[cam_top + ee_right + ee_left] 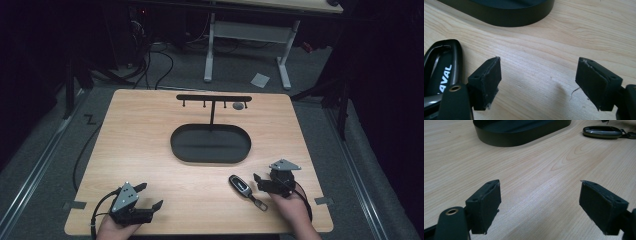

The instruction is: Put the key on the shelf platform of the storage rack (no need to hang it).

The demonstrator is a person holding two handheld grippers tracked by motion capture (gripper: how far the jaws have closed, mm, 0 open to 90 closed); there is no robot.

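Fob (240, 185), a dark car key with a silver rim, lies flat on the table (150, 130) in the lower right of the high view, with a short strap and clip (259, 203) trailing from its lower end. It is just left of the right gripper and touched by neither gripper.

At the lower left of the high view, the left gripper (150, 196) rests low over the wood in a hand (116, 231), a grey plate on top, its 2 jaws spread wide with nothing between them. In the left gripper view the gripper (540, 195) shows bare wood grain in the gap, the tray (521, 131) at the upper centre and the fob (602, 132) at the upper right.

At the centre of the high view sits the black oval tray (210, 143), from whose far side rises a thin T-shaped stand (214, 99) with small pegs under its bar.

At the lower right, the right gripper (259, 182) points left toward the fob, held by the other hand (295, 210). In the right gripper view its jaws stand wide apart and empty (537, 75); the fob (442, 67), lettered "AVAL", lies at the left edge just outside the left jaw, and the tray wall (504, 15) crosses the top.
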